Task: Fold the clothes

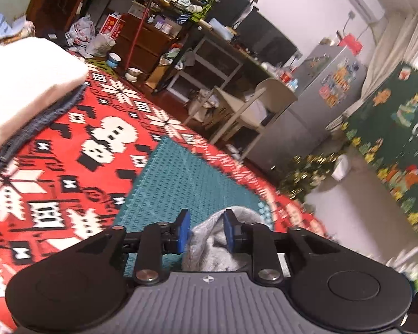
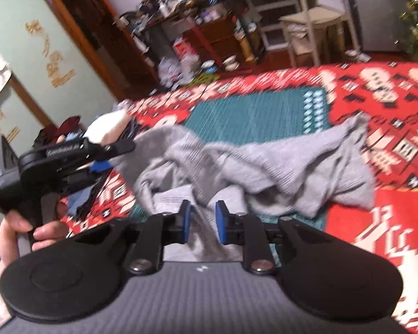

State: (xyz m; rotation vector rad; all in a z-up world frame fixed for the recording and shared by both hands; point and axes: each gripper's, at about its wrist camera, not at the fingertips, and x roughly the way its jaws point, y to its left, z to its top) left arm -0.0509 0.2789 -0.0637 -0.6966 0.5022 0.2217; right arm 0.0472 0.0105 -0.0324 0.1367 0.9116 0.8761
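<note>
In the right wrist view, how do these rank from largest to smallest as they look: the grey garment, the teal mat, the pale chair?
1. grey garment, the widest spread.
2. teal mat, though the garment hides part of it, so its true place is unsure.
3. pale chair, smallest, but farthest from the camera.

Grey ribbed knit garment (image 2: 253, 164), crumpled and unfolded, sprawled across the red patterned blanket and its teal panel; one pointed corner drawn out toward the right, another stretched left, loose folds bunched in the middle. Near edge gathered into a soft fleecy-looking fold (image 1: 209, 239), raised off the bed. Beyond it, at the far left of the bed, a stack of folded clothes (image 1: 28, 89): thick white piece on top, squared and flat, dark blue denim-like layers underneath, edges roughly aligned, well apart from the grey garment
</note>
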